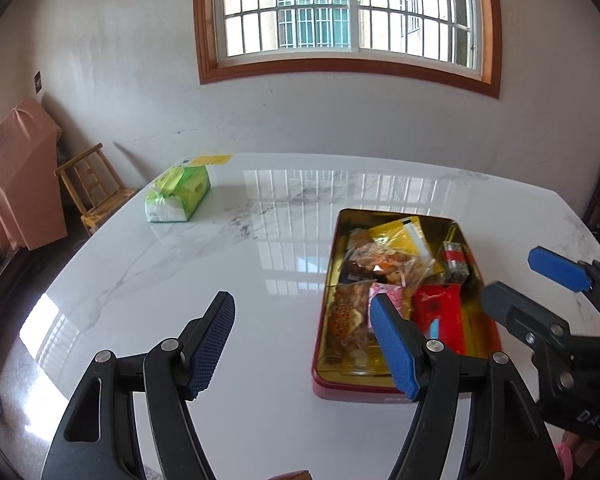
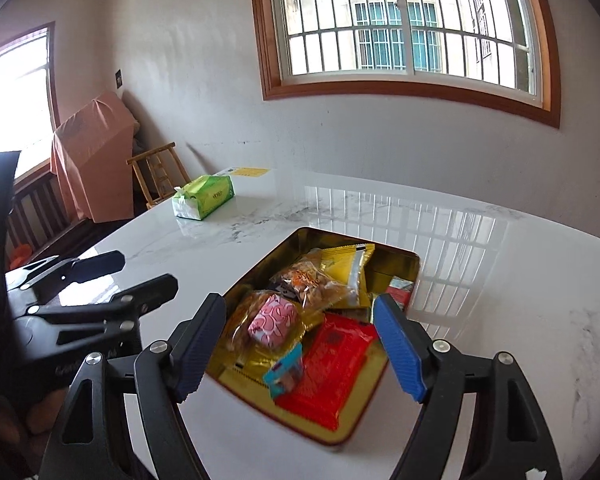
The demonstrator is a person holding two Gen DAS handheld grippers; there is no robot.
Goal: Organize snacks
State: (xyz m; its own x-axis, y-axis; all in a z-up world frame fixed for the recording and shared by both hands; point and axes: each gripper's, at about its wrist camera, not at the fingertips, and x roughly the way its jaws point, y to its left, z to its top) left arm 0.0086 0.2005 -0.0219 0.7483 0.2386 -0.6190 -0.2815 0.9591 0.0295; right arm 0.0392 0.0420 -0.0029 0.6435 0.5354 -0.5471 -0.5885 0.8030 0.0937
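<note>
Left wrist view: the left gripper (image 1: pixel 304 344) hangs spread and empty over bare table (image 1: pixel 220 264), beside the tin (image 1: pixel 400 390), leaving the right gripper (image 1: pixel 532 284) free access at the tin's right side; snacks (image 1: pixel 396 264) lie heaped inside.

Right wrist view: the right gripper (image 2: pixel 300 348) stands spread, gripping nothing, above the tin (image 2: pixel 284 240); the red packet (image 2: pixel 332 364) and pink packet (image 2: pixel 274 320) lie loose inside, apparently stowed.

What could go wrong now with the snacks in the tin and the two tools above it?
1. The snacks are heaped loosely in the tin; the pink packet sits on top and might slide when a neighbour is touched.
2. The right tool and left tool, both open, hang close together and could collide.
3. The red packet lies near the tin's rim and might slip out.
</note>
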